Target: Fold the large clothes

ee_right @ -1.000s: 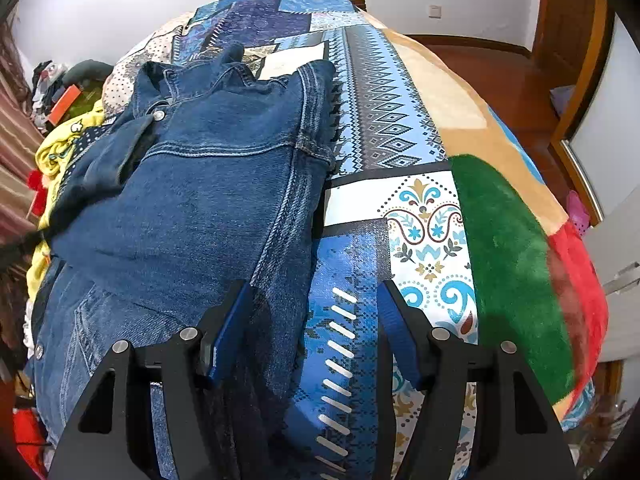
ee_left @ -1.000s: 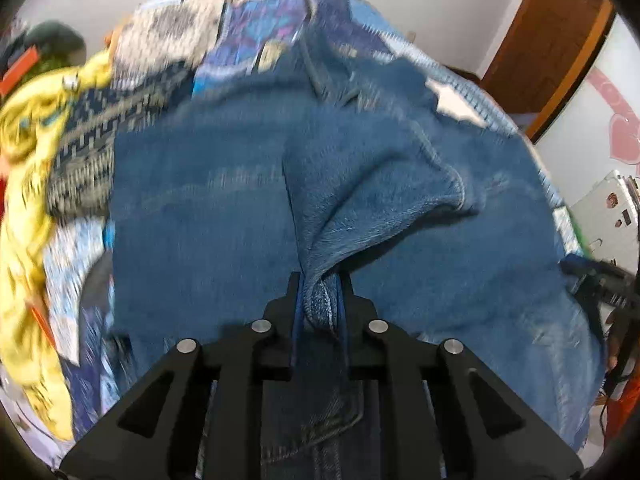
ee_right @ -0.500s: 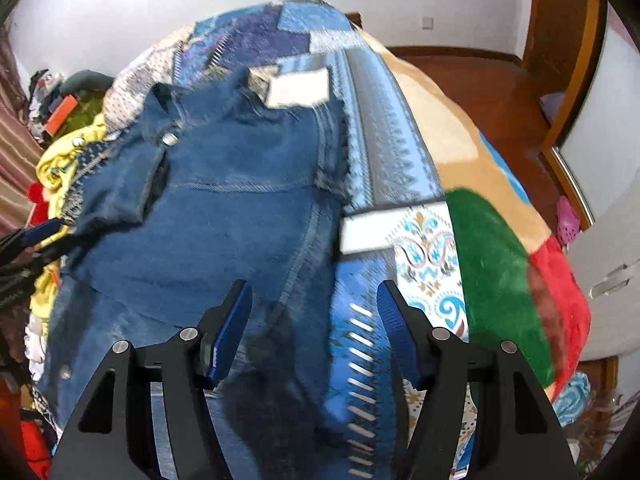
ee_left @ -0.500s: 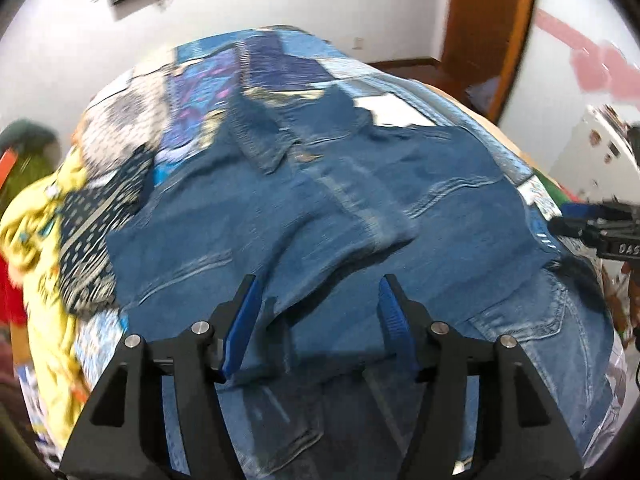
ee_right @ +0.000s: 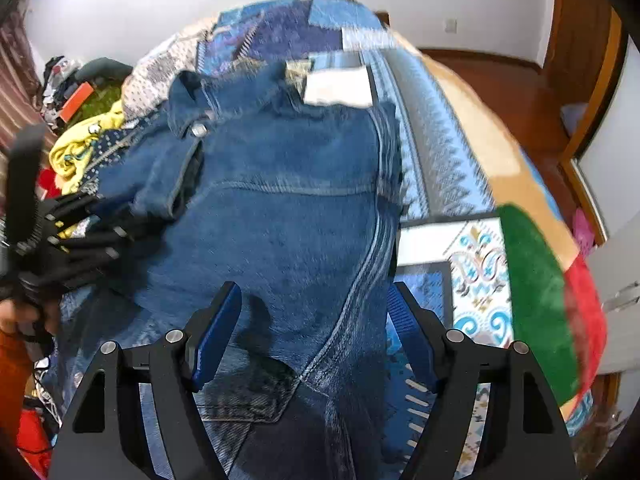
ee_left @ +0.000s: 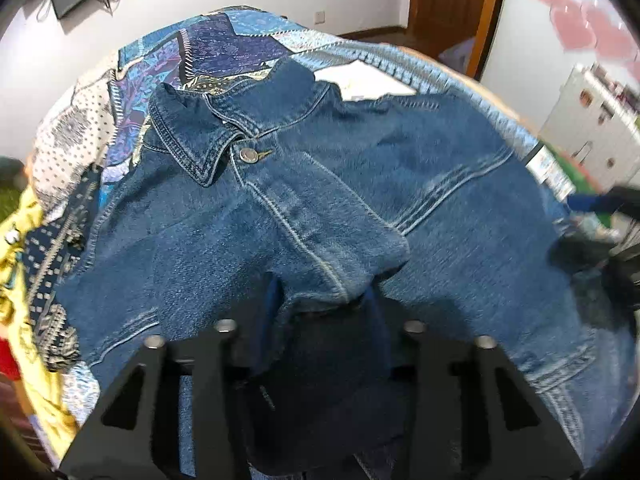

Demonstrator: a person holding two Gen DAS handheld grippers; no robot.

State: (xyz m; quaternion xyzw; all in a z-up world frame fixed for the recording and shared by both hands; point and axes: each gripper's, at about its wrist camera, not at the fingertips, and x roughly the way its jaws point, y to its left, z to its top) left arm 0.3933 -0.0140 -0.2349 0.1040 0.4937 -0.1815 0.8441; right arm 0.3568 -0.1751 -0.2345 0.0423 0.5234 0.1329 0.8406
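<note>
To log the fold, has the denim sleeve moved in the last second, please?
Yes: the sleeve dropped onto the jacket front, below the collar.

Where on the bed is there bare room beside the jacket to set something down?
Free: the patterned bedspread on the right of the denim jacket, running to its green and red edge. Crowded: the left, where a yellow garment and other clothes pile against the jacket.

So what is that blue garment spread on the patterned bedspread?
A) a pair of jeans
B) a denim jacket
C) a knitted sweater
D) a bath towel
B: the denim jacket shows a pointed collar and a metal button at the neck, lying on the patchwork bedspread.
</note>
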